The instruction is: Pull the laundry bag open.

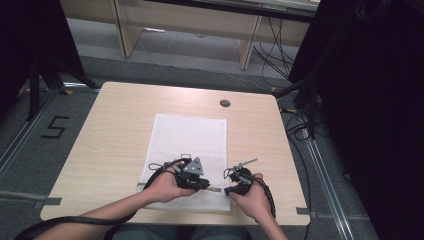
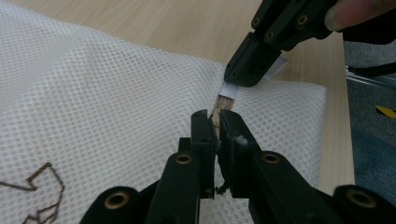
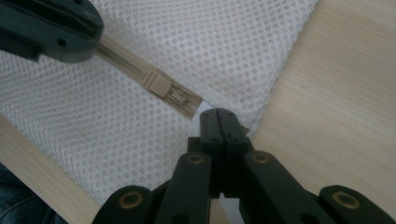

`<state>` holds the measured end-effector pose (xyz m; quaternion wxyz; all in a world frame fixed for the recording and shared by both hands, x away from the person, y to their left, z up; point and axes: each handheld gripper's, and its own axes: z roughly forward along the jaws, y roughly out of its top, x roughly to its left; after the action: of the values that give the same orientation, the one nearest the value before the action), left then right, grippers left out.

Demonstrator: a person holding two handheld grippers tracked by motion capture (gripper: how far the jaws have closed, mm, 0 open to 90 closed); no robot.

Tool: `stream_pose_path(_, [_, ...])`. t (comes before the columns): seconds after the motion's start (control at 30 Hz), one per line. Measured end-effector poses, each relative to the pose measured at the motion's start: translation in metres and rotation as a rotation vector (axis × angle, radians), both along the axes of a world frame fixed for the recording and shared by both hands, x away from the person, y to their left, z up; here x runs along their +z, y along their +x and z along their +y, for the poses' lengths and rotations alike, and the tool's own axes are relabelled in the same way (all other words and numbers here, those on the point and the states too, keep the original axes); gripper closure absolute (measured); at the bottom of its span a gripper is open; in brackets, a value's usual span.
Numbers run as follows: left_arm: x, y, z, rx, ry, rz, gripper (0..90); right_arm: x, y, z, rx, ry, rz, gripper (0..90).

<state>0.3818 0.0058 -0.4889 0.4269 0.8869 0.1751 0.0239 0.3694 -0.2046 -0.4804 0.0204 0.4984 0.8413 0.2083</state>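
Two grippers meet at the near right corner of the white mesh laundry bag (image 1: 187, 137) on the table (image 1: 110, 130). My right gripper (image 3: 218, 114) is clamped on the corner's white tab; my left gripper (image 2: 214, 122) stands nearly closed around the beige zipper (image 3: 156, 86), though I cannot tell if it grips. If the left slips off, the slider won't budge and the mesh bunches.

High view looks down from above the table (image 1: 110, 130); both claw views closely share the mesh bag (image 1: 187, 137).
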Motion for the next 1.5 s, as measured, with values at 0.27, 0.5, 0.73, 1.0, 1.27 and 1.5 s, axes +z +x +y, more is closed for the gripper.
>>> stream_pose_path(0.27, [-0.005,0.002,-0.011,-0.027,0.024,-0.004,77.2,0.0,-0.001,0.003,-0.015,0.002,0.016,90.0])
stream_pose_path(0.5, [-0.011,0.003,-0.017,-0.036,0.032,0.01,76.3,0.0,0.0,0.001,0.002,0.007,0.002,90.0])
stream_pose_path(0.73, [-0.014,0.005,-0.027,-0.041,0.044,0.008,75.3,0.0,0.0,0.001,0.009,0.003,-0.003,90.0])
stream_pose_path(1.0, [-0.016,0.006,-0.031,-0.057,0.063,-0.009,75.5,0.0,0.0,0.001,0.013,0.006,-0.001,90.0])
stream_pose_path(1.27, [-0.016,0.006,-0.032,-0.054,0.071,-0.008,80.9,0.0,0.001,0.001,0.006,-0.009,-0.008,90.0])
stream_pose_path(1.5, [-0.016,0.003,-0.034,-0.06,0.085,-0.031,81.5,0.002,0.0,0.002,0.013,-0.008,-0.026,90.0])
